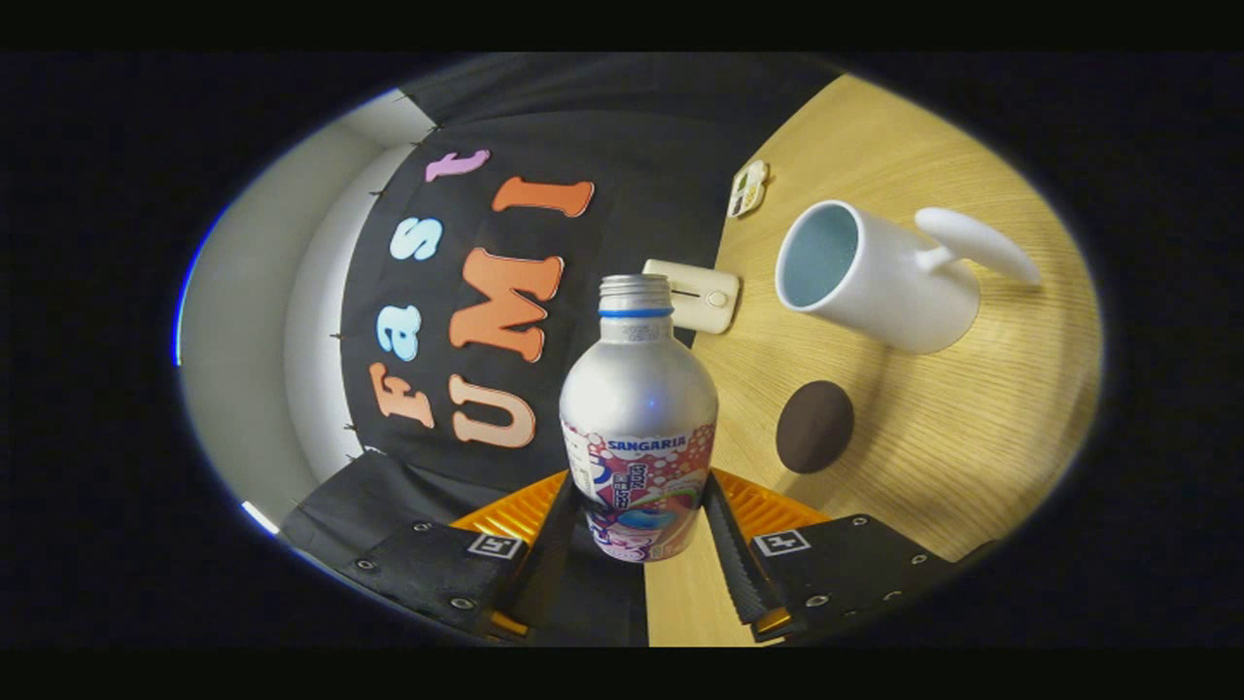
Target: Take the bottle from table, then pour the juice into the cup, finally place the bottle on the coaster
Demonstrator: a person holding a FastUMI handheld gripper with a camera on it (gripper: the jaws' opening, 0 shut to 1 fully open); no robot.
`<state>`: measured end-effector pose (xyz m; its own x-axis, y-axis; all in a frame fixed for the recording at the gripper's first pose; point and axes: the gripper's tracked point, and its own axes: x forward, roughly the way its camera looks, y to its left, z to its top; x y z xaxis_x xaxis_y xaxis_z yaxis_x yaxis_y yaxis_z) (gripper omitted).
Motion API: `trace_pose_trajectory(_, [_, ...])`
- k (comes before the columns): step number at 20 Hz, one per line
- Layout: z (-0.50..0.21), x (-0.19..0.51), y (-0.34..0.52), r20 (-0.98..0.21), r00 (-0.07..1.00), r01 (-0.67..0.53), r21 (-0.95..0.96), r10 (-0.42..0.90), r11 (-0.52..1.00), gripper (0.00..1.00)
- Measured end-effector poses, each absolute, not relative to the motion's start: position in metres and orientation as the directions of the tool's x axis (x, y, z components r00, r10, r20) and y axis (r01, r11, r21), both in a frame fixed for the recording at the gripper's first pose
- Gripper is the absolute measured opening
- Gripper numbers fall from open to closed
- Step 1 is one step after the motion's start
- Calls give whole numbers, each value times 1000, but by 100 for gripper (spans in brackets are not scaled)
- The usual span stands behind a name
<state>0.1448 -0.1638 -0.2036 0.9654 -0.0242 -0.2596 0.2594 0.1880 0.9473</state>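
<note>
Silver bottle [639, 428] (uncapped) sits clamped between both fingers of the tool [637, 544].

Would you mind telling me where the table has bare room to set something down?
Bare wood lies between the brown coaster and the fingers, which grip the bottle, and past the white cup. It is tighter between cup and coaster.

The bottle [639, 408] looked like brushed metal with a soft matt shine, and a glossy printed wrap covered its lower half. The cup [875, 277] looked like smooth glazed ceramic. The table [972, 428] showed fine wood grain. The coaster [814, 426] was dark and matt. The fingers [739, 559] pressing the bottle had ribbed inner faces.
</note>
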Motion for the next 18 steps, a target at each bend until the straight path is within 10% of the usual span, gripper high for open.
trace_pose_trajectory(18, [-190, 147, -194, -208, 976, 187, 949, -59, -254, 71])
